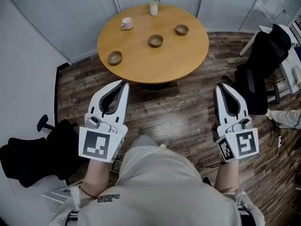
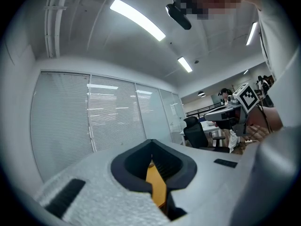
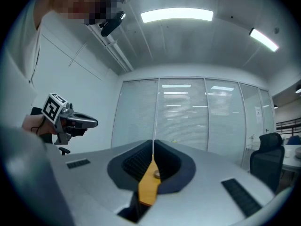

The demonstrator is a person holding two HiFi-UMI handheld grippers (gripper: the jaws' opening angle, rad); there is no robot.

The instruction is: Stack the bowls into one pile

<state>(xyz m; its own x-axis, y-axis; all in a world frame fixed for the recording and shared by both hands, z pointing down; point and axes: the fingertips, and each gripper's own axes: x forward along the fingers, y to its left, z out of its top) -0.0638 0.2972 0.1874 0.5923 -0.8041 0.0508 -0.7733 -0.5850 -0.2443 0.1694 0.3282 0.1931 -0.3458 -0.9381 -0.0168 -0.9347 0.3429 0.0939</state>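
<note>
Left hand-held gripper and right hand-held gripper are clenched empty; three small brown bowls sit apart on the table.

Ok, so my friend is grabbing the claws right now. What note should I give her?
The left claw is shut and empty, held low in front of the table.
The right claw is shut and empty too, also held low.
Three bowls sit apart on the round table: the left bowl, the middle bowl and the right bowl.
A cup and a vase of flowers stand at the far side.
Done: nothing is stacked yet.
Left: put two bowls into the third to make one pile.
</note>
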